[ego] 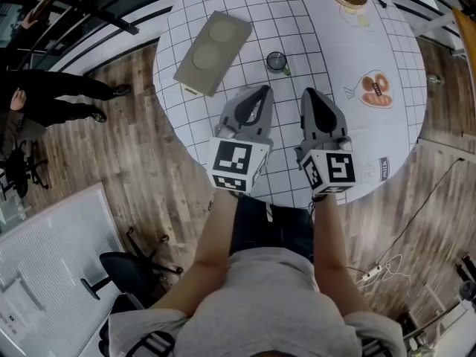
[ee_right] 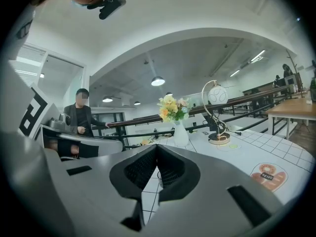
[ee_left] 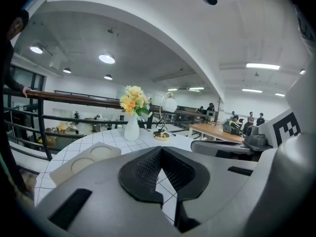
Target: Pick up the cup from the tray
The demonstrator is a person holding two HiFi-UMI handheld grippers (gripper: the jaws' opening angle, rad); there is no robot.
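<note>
Left tongs (ego: pixel 260 90) and right tongs (ego: pixel 309 94) shut, empty, over the bench (ego: pixel 320 50).
Cup (ego: pixel 276 61) stands ahead between them, right of the tray (ego: pixel 192 76).

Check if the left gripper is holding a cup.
No, the left gripper has its jaws shut together with nothing between them.

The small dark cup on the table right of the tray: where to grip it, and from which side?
Likely across the side wall just below the rim of the cup, coming from the near left. It stands upright, round and mouth up, clear of the tray; a small green item sits by its near right side, and that approach avoids it.
</note>
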